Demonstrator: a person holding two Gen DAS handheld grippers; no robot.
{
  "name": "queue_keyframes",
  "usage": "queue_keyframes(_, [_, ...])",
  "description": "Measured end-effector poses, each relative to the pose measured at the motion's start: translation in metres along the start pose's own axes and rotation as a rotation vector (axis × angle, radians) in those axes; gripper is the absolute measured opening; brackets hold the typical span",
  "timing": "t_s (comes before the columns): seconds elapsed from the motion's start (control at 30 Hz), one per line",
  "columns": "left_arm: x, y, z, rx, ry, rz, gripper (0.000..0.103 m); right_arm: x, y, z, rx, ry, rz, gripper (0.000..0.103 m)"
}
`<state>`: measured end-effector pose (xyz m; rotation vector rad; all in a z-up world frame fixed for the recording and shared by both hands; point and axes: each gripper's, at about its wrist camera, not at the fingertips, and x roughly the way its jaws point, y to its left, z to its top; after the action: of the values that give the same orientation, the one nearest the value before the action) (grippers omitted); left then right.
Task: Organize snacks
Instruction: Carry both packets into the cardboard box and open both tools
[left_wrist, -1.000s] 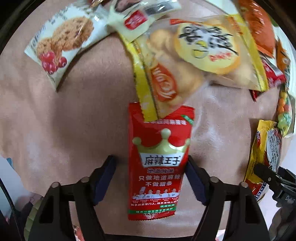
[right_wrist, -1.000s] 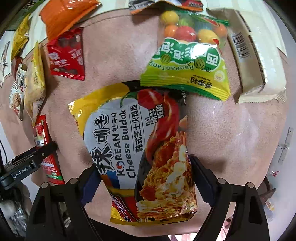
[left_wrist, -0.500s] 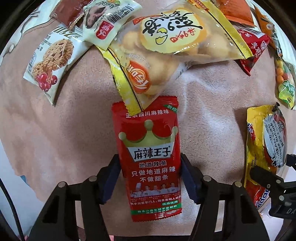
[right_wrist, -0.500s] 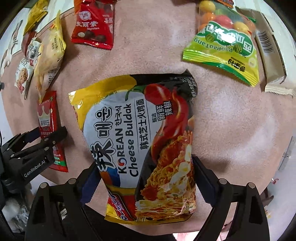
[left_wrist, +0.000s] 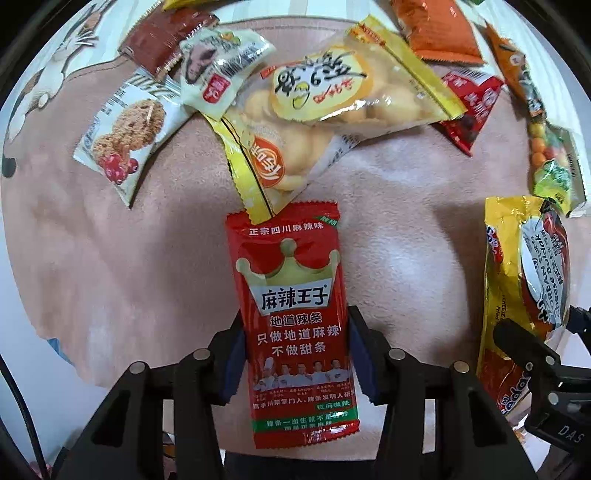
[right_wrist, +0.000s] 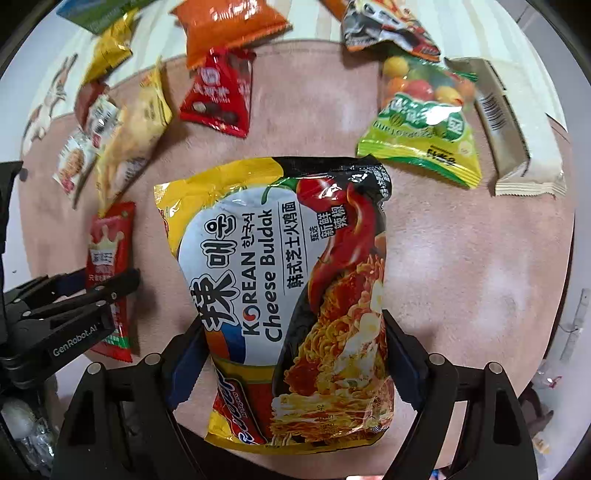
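A red spicy-strip packet (left_wrist: 291, 302) with a gold crown stands lengthwise between my left gripper's (left_wrist: 295, 332) jaws. They are closing, and both blue pads touch its long edges. Its top edge meets the corner of a yellow egg-puff bag (left_wrist: 332, 110). A big yellow and black Korean cheese noodle bag (right_wrist: 280, 280) fills my right gripper (right_wrist: 293, 332). Those jaws are closing too, with the pads against the bag's sides. The right wrist view shows the left gripper (right_wrist: 74, 295) at the left over the red packet (right_wrist: 109, 254).
All lies on a pink mat (right_wrist: 480, 258). Along its far side sit a cookie packet (left_wrist: 125, 129), a red chocolate bag (right_wrist: 218, 96), an orange bag (right_wrist: 229, 26), a green candy bag (right_wrist: 424, 129) and a beige pack (right_wrist: 509, 129). The mat's right half is bare.
The left jaws have narrowed onto the red packet and the mat has dropped away below them. The right gripper has carried the noodle bag clear of the green candy bag.
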<state>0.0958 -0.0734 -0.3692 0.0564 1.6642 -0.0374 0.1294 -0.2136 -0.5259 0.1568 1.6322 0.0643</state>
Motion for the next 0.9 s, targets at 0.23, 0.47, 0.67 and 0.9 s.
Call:
queue_keyframes(0.23, [-0.077, -0.010, 0.000, 0.018, -0.101, -0.070, 0.043, -0.067, -0.009, 0.003, 0.077, -0.082, 0.133, 0.087])
queue_keyframes(0.47, [-0.178, -0.009, 0.038, 0.061, -0.297, -0.131, 0.042, -0.149, -0.001, 0.040, 0.135, -0.232, 0.233, 0.087])
queue_keyframes(0.67, [-0.230, -0.001, 0.109, 0.153, -0.401, -0.193, 0.042, -0.239, -0.007, 0.081, 0.176, -0.376, 0.271, 0.087])
queue_keyframes(0.9, [-0.264, 0.009, 0.215, 0.240, -0.465, -0.243, 0.042, -0.299, 0.012, 0.159, 0.241, -0.503, 0.287, 0.087])
